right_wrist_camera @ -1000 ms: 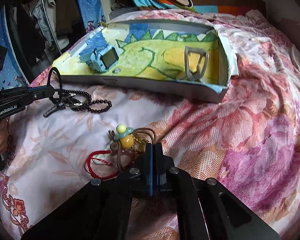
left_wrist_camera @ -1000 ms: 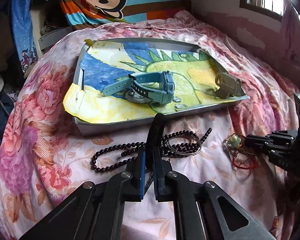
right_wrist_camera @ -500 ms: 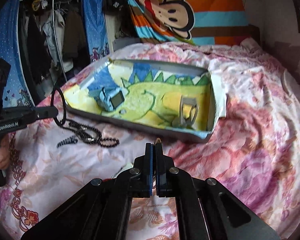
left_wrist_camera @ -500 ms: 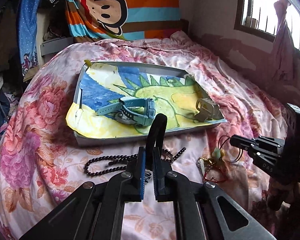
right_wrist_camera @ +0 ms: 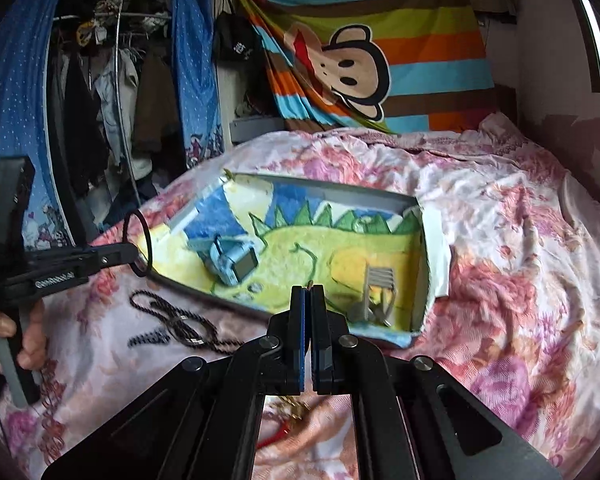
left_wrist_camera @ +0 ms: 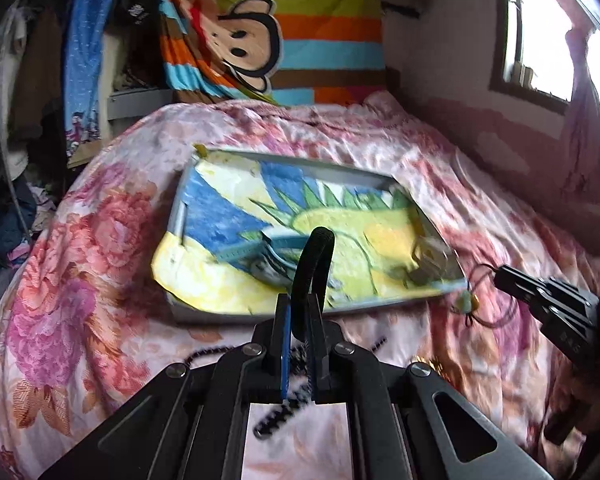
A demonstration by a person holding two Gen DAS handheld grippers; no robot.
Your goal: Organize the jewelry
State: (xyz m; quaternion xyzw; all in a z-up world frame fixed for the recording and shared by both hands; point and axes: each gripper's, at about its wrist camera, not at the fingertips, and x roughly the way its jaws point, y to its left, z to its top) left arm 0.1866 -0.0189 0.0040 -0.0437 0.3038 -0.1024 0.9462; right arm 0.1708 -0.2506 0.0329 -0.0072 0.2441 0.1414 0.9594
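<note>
Jaws of the left gripper (left_wrist_camera: 299, 308), low centre, clamp a light, springy black ring (left_wrist_camera: 314, 256) before the tray (left_wrist_camera: 260, 314), while right view shows the right gripper (right_wrist_camera: 309, 296) pinching a limp cord, bead strand (right_wrist_camera: 168, 320) lower left on the bed.

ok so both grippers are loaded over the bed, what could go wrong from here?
1. The left gripper pinches only the bottom edge of the black loop; it could twist out.
2. The pendant dangles on its cord from the right gripper beside the tray corner and may snag the rim.
3. The blue watch sits mid-tray; drops could tangle with it.
</note>
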